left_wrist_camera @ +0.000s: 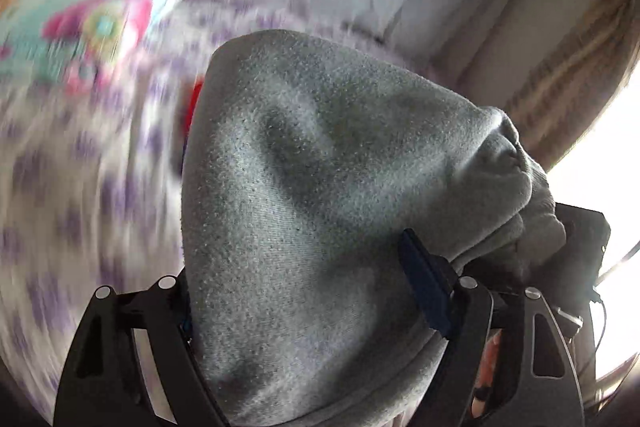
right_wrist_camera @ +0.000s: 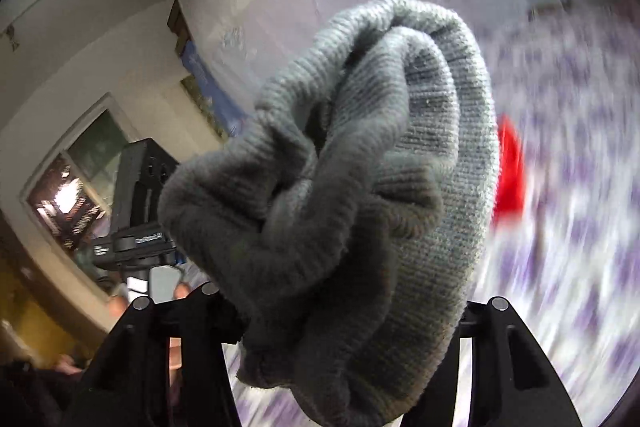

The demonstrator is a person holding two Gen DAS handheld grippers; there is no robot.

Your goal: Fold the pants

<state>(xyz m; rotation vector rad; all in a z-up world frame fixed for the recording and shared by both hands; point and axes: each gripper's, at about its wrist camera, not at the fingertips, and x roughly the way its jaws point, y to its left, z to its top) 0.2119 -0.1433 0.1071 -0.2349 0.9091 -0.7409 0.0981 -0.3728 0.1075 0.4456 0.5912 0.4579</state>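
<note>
Purple-patterned bedding (left_wrist_camera: 60, 211) blurs beneath us. We hold the grey fleece pants (left_wrist_camera: 304, 211) aloft, left tool (left_wrist_camera: 312, 311) and right tool (right_wrist_camera: 352, 323) each clamped on bunched fabric. No fold is laid yet; everything remains.

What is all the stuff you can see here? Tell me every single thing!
pants: one, grey, bunched up and held in the air, filling the middle of both views
bedspread: one, white with purple spots, blurry, below the pants
pillow: one, turquoise and pink, blurry, upper left in the left view
red thing: one, red, on the bedspread behind the pants; too blurry to name
window: one, white frame, on the wall at left in the right view
left hand-held gripper: black, clamped on the pants
right hand-held gripper: black, clamped on the pants
</note>
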